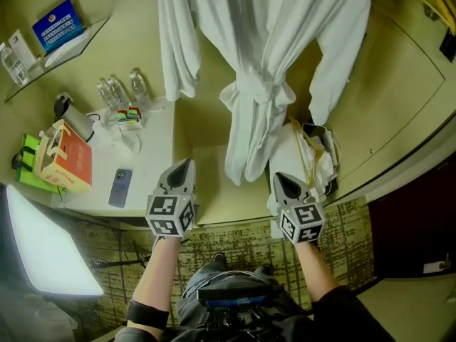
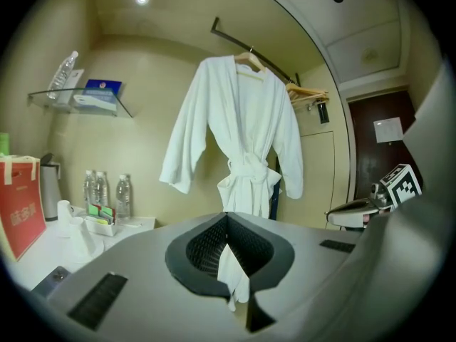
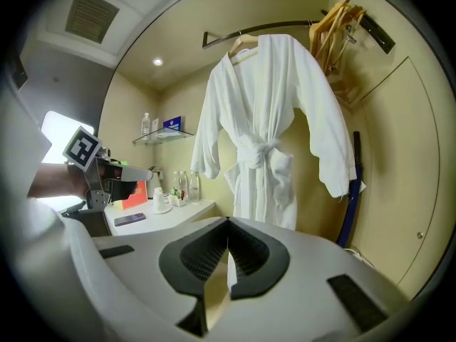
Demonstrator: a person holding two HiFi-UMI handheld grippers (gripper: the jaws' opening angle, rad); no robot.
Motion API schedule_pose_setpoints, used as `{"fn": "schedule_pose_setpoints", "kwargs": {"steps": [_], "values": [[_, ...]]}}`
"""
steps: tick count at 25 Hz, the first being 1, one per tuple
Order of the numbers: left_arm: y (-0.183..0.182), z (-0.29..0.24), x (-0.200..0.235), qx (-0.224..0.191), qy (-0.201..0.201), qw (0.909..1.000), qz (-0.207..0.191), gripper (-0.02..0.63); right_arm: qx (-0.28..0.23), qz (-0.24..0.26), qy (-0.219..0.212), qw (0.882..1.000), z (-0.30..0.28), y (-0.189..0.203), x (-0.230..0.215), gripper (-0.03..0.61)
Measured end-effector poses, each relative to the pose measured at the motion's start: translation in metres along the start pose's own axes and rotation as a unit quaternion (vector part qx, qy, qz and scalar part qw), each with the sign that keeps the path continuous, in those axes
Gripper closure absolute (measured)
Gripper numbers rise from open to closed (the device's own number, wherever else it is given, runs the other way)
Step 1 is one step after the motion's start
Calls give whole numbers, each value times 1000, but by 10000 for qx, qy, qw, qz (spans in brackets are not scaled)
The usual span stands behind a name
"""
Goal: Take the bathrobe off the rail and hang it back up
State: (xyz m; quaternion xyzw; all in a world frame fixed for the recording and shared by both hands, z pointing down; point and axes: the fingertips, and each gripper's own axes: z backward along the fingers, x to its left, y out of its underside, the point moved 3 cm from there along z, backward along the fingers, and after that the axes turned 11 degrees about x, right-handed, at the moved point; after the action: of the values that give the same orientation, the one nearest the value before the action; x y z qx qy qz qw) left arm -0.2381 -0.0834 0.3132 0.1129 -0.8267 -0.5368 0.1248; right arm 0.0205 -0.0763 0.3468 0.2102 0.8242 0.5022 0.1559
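**Bathrobe (image 1: 263, 63) hanging, nothing yet in hand**

From the head view, the white robe hangs against the wall straight ahead of the person. Its belt is knotted at the waist, which keeps the front closed. The left tongs (image 1: 185, 166) and right tongs (image 1: 280, 180) are held side by side below the hem, short of the cloth, each pressed together and empty. A table (image 1: 153, 159) to the left carries water bottles (image 1: 121, 91) and a phone (image 1: 120, 187), clear of the robe.

In the left gripper view, the robe rides on a wooden hanger (image 2: 249, 59) hooked over the rail (image 2: 242, 45) high on the wall, its sleeves dangling free. These jaws meet with nothing between them. The sliver of white in the gap below their tips is the robe far behind.

In the right gripper view, the jaws are likewise closed on nothing and aimed at the robe's middle. Spare hangers (image 3: 338, 20) bunch at the rail's right end, leaving bare rail around the robe's own hook. The taking-down looks not yet begun. That hook bears all the weight, so it seems the natural place to lift.
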Motion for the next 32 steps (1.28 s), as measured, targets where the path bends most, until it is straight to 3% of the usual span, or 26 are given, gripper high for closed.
{"fn": "schedule_pose_setpoints", "kwargs": {"steps": [8, 16, 26, 30, 32], "values": [[-43, 3, 8, -98, 509, 9978, -404, 614, -195, 459, 287, 9983, -9, -41, 34, 563], [-106, -15, 8, -584, 810, 9920, -767, 614, -1044, 1347, 801, 9821, -13, -168, 21, 561], [-298, -24, -33, -1669, 1037, 9713, -1337, 614, -2205, 2486, 1586, 9297, 9, -380, -19, 541], [-370, -30, -53, -2036, 1055, 9596, -1631, 614, -2692, 2806, 2061, 8980, 40, -463, -32, 532], [-404, -28, -66, -2161, 1060, 9537, -1802, 614, -2842, 3012, 2314, 8803, 53, -500, -35, 480]]}}
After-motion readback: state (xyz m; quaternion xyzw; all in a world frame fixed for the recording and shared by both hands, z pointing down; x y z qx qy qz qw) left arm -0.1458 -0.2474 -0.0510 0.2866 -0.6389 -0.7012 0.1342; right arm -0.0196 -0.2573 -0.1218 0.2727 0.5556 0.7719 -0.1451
